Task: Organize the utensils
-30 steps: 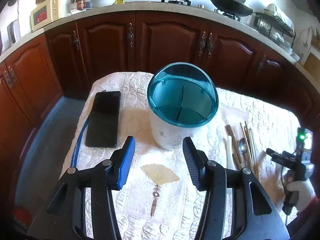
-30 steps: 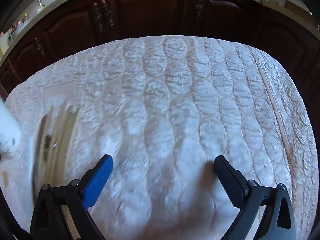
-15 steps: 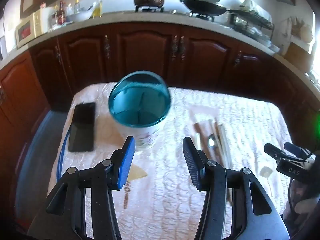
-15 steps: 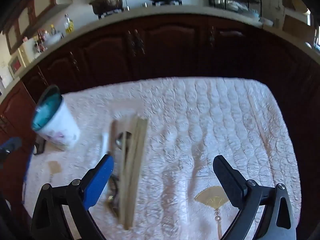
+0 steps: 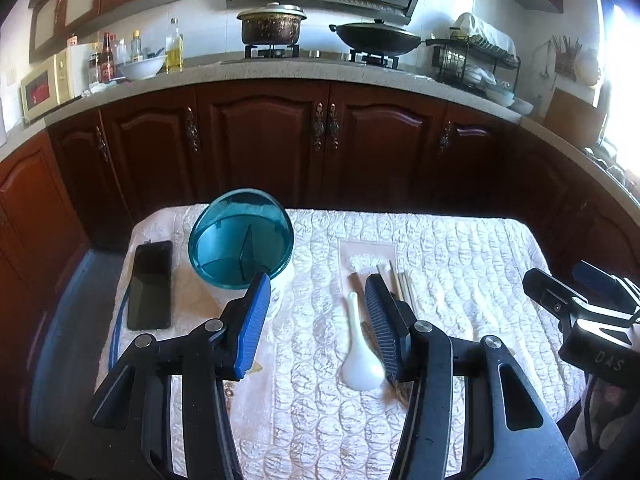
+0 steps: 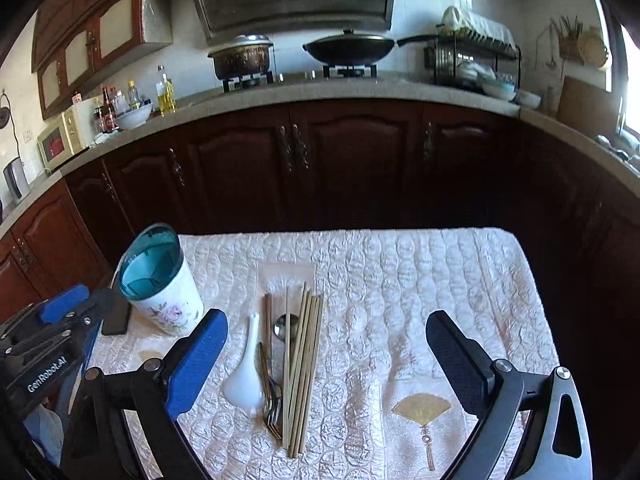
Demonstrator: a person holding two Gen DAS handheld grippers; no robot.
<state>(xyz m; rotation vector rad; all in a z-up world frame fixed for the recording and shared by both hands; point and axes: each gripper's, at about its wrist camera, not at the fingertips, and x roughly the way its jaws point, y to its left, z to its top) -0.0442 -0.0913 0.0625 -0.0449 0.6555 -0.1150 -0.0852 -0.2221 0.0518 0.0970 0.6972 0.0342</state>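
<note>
both tongs pulling back, utensils now in view, nothing picked

the right tongs (image 6: 326, 354) are lifting and tilting up: a second ago that camera was staring blurred at bare quilt close up, now it is taking in the whole table (image 6: 460, 280) and the counter behind. the left tongs (image 5: 316, 320) are also backing off and swinging right; a second ago the holder (image 5: 242, 240) was filling the space just ahead of them, now it is sitting ahead and left of the blue pad.

my read: this is a framing move, and sorting is not started yet.

tongs state: both spread wide, both carrying nothing.

utensils: all still lying on the quilt in one bunch. in the right view they are sitting ahead between the two fingers, nearer the left one: spoon (image 6: 246, 376) leftmost, fork (image 6: 270, 400) and metal spoon (image 6: 286, 328) next, chopsticks (image 6: 302, 372) on the right. in the left view the white spoon lies between the fingers, and the right finger is hiding most of the rest.

containers: holder is the only one. teal insert, divider walls splitting it into compartments, all looking empty. it is standing upright, well left of the bunch. phone (image 5: 150, 284) is lying further left of it.

right tongs look best placed for a first pick.
</note>
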